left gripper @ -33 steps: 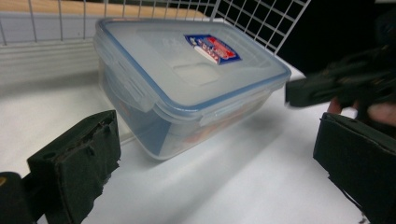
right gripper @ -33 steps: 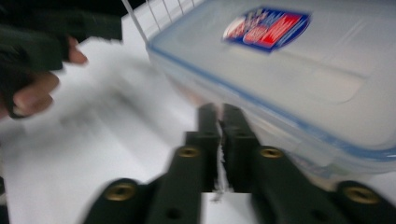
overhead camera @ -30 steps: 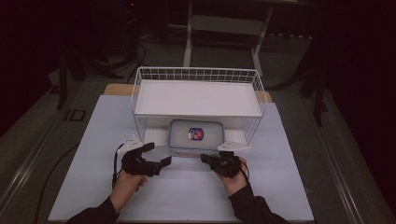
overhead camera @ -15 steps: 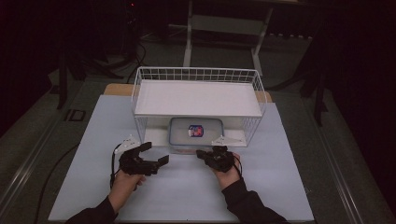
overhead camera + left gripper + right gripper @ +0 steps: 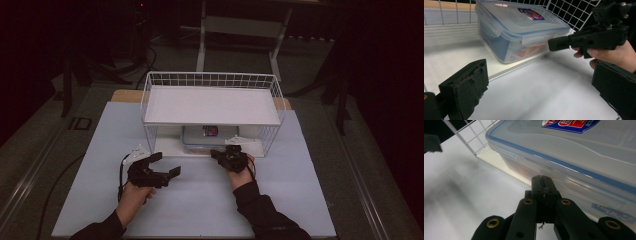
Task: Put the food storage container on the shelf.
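Though partly under the rack [image 5: 212, 105], container [image 5: 210, 136] long axis left-right.

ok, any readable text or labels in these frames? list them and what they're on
Nothing can be read in full.
Lid sticker on the box: red and blue with white lettering, cut off by the frame edge and blurred; too small in the left gripper view.
Side label on the box: pale blue print, blurred, unreadable.
Shelf, left gripper, right gripper: no markings seen.
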`<state>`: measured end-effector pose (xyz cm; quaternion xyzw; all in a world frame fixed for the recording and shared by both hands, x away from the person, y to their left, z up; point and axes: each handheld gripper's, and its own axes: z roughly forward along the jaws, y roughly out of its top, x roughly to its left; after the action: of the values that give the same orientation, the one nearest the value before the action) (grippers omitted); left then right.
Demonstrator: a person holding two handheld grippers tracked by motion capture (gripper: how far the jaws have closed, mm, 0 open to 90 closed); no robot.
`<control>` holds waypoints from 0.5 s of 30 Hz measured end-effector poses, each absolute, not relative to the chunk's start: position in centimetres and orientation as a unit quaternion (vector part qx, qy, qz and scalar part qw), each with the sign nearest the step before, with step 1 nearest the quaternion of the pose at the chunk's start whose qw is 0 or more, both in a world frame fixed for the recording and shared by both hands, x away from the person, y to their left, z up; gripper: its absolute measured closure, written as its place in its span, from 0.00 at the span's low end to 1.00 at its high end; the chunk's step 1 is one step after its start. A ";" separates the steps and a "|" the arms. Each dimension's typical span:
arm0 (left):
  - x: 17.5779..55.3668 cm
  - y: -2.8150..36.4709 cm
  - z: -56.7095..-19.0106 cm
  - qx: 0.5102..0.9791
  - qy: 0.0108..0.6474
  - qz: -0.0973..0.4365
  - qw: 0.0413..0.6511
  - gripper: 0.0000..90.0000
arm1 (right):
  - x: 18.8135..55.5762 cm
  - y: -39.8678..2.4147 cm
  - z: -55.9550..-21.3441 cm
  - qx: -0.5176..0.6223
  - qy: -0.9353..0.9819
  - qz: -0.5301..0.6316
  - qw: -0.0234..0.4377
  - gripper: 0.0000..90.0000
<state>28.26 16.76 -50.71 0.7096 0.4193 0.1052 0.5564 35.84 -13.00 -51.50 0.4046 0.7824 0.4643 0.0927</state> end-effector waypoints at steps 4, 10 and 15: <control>28.3 16.7 -50.7 0.709 0.418 0.105 0.558 0.01 | 36.5 -13.0 -51.5 0.408 0.779 0.465 0.097 1.00; 28.2 16.7 -50.7 0.712 0.416 0.107 0.555 0.01 | 37.2 -12.9 -51.5 0.413 0.777 0.463 0.102 1.00; 28.3 16.7 -50.7 0.710 0.417 0.106 0.557 0.01 | 37.5 -12.8 -51.5 0.415 0.775 0.464 0.108 1.00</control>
<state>28.26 16.74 -50.73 0.7103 0.4173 0.1061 0.5568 37.52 -12.78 -51.53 0.4149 0.7754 0.4637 0.1076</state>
